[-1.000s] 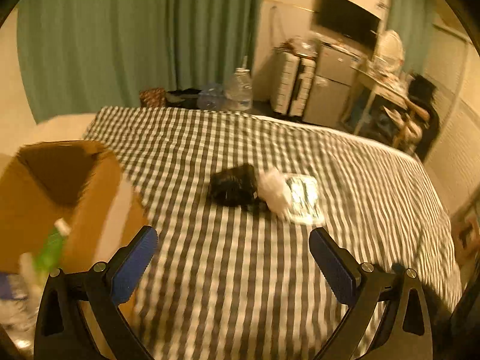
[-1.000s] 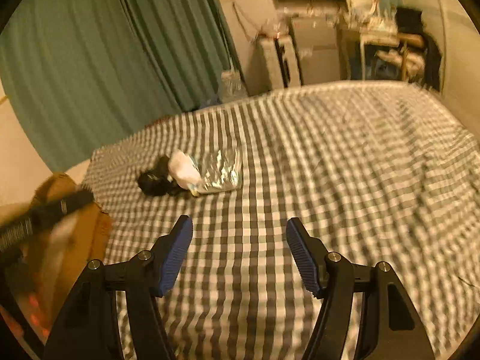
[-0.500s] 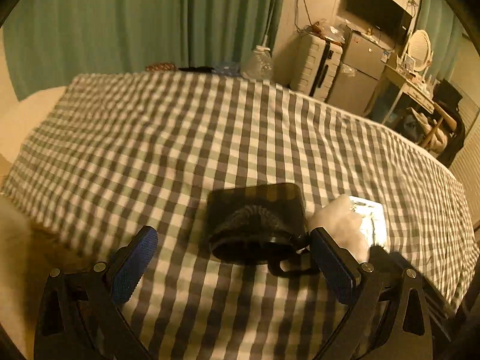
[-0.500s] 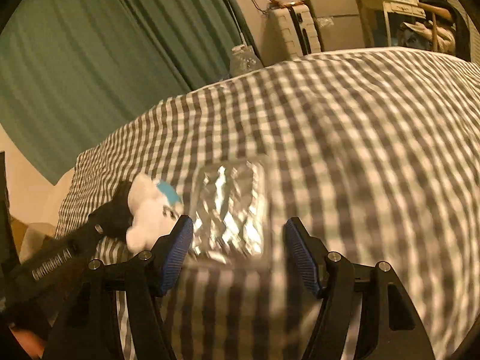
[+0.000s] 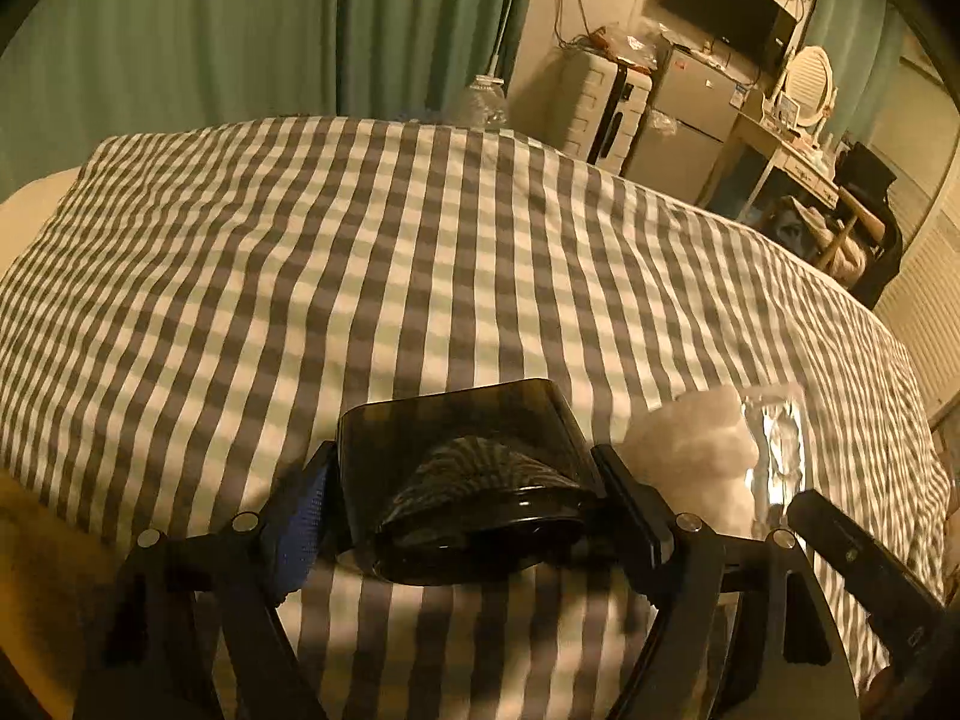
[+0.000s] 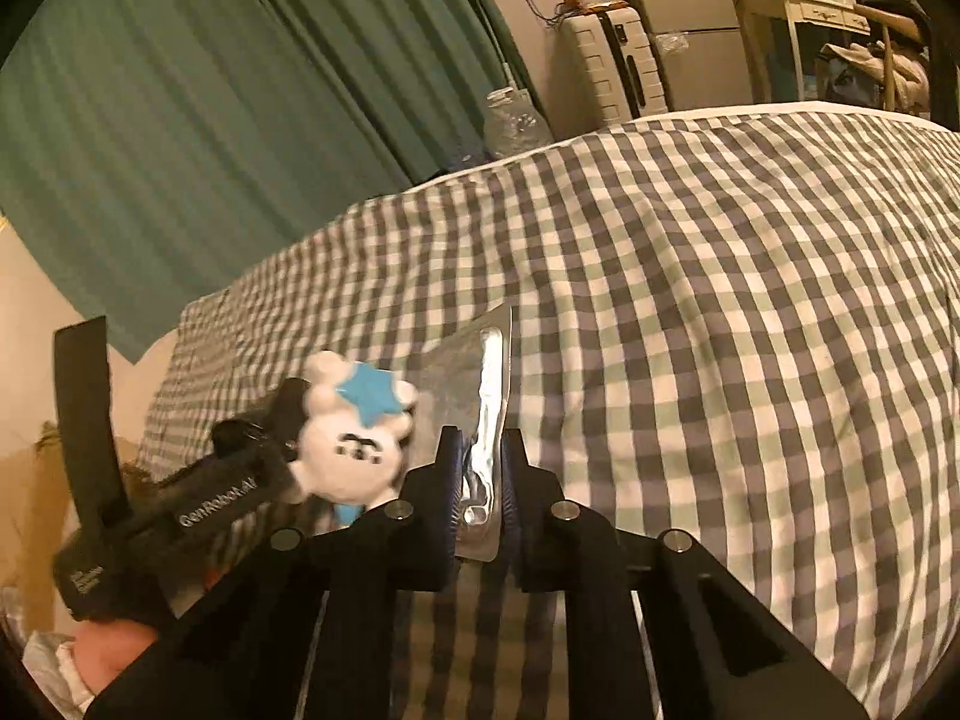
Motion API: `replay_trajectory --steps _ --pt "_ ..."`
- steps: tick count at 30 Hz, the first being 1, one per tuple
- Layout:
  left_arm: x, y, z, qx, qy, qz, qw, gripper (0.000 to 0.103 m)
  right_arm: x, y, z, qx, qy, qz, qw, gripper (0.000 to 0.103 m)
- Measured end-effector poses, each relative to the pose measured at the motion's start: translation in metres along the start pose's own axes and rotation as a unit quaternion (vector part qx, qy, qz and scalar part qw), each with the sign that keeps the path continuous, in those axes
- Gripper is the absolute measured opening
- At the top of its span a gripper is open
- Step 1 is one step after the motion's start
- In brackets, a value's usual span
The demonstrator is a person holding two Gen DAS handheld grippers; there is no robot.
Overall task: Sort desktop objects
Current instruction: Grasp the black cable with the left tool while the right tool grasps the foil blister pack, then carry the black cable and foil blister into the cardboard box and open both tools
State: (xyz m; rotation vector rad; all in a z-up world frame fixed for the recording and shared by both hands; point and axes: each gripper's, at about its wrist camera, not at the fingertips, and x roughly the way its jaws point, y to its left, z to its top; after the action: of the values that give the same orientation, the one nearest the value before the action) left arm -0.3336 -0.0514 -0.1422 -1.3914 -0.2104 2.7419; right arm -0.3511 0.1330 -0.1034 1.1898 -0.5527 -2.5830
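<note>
A dark translucent case with a black ridged thing inside lies on the checked cloth. My left gripper straddles it, jaws closing, both pads against its sides. Right of it sit a white plush toy and a silvery foil packet. In the right wrist view the plush toy bears a blue star. The right gripper is closing its jaws, and the foil packet is pinched between them and tipped up on edge. The left gripper's body shows at the left there.
Green curtains hang behind the cloth's far edge. A clear water bottle, a white suitcase, a small fridge and a cluttered desk with a chair stand at the back right. The checked cloth stretches wide to the right.
The left gripper dropped onto the dark case and narrowed around it. The right gripper moved up to the foil packet and shut on it, and the packet now stands on edge.
</note>
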Motion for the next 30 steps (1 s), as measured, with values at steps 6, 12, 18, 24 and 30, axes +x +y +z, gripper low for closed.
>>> replay_trajectory --steps 6,12,18,24,30 --pt "-0.022 0.010 -0.033 -0.015 0.012 0.014 0.9997 0.082 0.004 0.018 -0.016 0.001 0.000 0.016 1.000 0.012" --pt "-0.047 0.016 -0.058 -0.019 0.018 0.018 0.9995 0.082 -0.009 0.028 -0.025 -0.005 0.003 0.014 1.000 0.009" --pt "-0.079 -0.003 -0.084 -0.010 0.018 -0.001 0.9998 0.082 -0.036 0.023 -0.036 -0.005 0.015 -0.010 1.000 0.009" --pt "-0.128 -0.018 -0.103 -0.005 -0.008 -0.048 0.9988 0.082 -0.087 0.021 -0.065 -0.007 0.021 -0.020 1.000 0.008" --pt "-0.199 -0.017 -0.107 0.021 -0.055 -0.054 0.9968 0.082 -0.141 0.036 -0.086 -0.022 0.001 -0.009 1.000 0.008"
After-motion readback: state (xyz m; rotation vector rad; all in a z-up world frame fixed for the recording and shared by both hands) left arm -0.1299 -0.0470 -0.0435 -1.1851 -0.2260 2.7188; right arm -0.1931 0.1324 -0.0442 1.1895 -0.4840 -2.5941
